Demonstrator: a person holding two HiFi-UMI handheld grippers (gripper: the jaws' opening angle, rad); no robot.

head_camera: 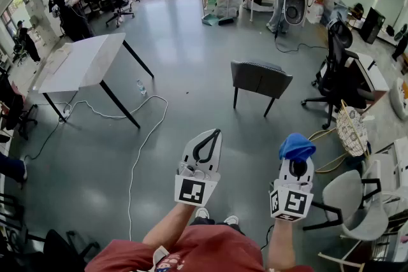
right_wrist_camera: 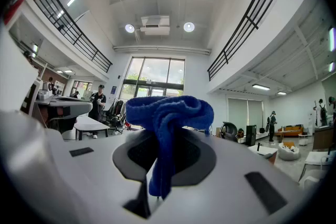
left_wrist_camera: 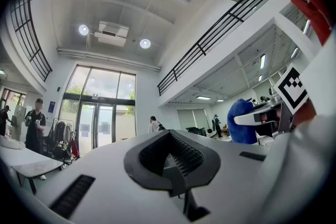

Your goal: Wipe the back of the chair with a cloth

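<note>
Grey chair (head_camera: 260, 78) sits upper middle of the frame, its wide back running left to right, well ahead of both grippers. Right gripper (head_camera: 297, 161) looks nearer and it's pinching the blue cloth (head_camera: 296, 145). Left gripper (head_camera: 210, 140) is pressed together on nothing.

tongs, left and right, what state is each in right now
left tongs: closed, empty
right tongs: closed on cloth

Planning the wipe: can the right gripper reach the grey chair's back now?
Probably not yet: the right gripper holds the cloth well short of the chair; only floor lies between.
</note>
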